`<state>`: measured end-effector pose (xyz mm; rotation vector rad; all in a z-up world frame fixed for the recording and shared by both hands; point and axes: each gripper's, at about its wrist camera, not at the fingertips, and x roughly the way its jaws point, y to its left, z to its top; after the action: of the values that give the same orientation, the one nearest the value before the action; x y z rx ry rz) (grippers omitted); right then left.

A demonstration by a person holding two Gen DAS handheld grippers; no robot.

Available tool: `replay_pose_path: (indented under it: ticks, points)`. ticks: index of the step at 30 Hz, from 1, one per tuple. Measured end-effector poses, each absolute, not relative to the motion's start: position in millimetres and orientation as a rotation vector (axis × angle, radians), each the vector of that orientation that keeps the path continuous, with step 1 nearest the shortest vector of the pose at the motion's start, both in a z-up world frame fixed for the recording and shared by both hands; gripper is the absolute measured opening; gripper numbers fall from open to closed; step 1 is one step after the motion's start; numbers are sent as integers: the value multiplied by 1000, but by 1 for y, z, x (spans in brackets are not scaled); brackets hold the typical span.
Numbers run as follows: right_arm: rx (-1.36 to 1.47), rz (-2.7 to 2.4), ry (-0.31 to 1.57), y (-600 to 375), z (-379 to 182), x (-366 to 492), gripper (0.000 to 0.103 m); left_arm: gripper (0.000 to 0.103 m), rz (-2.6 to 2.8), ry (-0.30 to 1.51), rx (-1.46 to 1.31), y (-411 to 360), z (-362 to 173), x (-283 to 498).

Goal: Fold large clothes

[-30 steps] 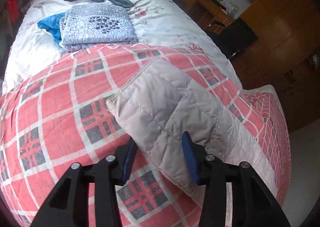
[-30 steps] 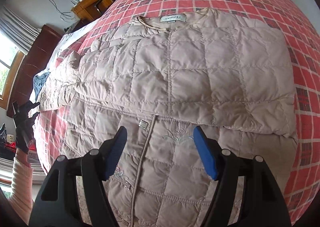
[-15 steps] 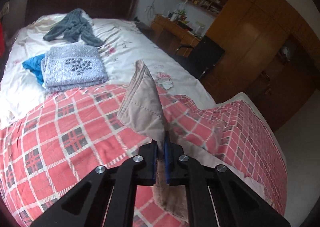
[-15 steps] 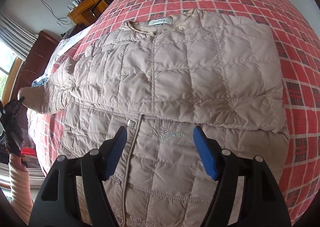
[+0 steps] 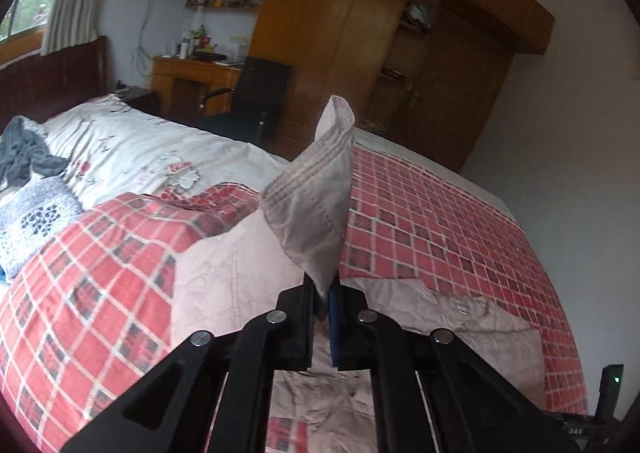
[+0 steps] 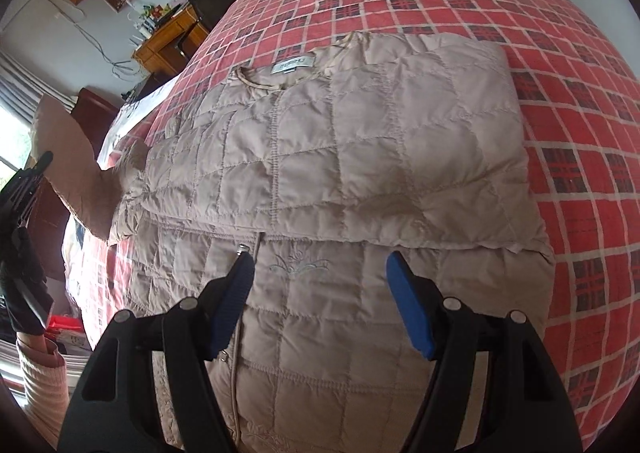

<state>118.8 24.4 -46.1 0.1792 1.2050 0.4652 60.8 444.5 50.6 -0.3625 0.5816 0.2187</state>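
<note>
Beige quilted jacket (image 6: 344,157); red plaid bedspread (image 6: 580,125); blue-padded black tongs (image 6: 320,277).

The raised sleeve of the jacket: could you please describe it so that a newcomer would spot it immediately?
Start at the bed's red plaid blanket, where a beige quilted jacket lies flat, its other sleeve folded across the chest. At the jacket's outer side, the sleeve stands up off the bed, pinched in the left tool. It alone is lifted.
</note>
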Motion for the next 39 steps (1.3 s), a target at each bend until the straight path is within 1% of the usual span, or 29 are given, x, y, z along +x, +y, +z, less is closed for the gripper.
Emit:
replay_pose_path:
  ticks: [6,12,15,16,17,18,20,21,22,24,25,27,30,34,36,39]
  points:
    - [204,439,1197,7,-46,117,69,5,107,662,-282,376,22,93]
    - [212,434,1195,4,-46,118,69,6,18,794,-220,328,-26,122]
    - [213,443,1192,6,-44,119,69,8,-17,879,-210,315,-55,132]
    - [214,448,1191,8,-44,121,69,10,-36,905,-201,311,-63,134]
    - [215,453,1191,10,-43,123,69,15,-63,930,-193,307,-70,136]
    - [217,460,1192,12,-42,125,69,19,-95,950,-191,303,-75,136]
    - [216,474,1195,17,-41,129,69,35,-167,964,-205,299,-77,130]
    - [214,483,1195,21,-40,131,69,38,-213,955,-223,299,-73,123]
    - [212,495,1195,24,-39,134,69,41,-258,944,-246,300,-68,116]
    - [211,526,1196,35,-36,140,69,43,-335,911,-325,314,-54,101]
    - [211,539,1197,40,-34,141,69,45,-340,880,-363,326,-46,92]
    - [210,578,1203,56,-30,149,69,50,-256,839,-407,354,-35,82]
    - [205,639,1218,84,-27,161,69,50,-45,821,-387,395,-30,79]
    - [251,727,1278,125,-35,181,69,49,117,895,-363,431,-56,83]
    - [264,745,1320,145,-44,192,69,49,119,945,-399,440,-76,87]
    - [230,723,1371,171,-63,205,67,49,107,956,-394,440,-91,87]
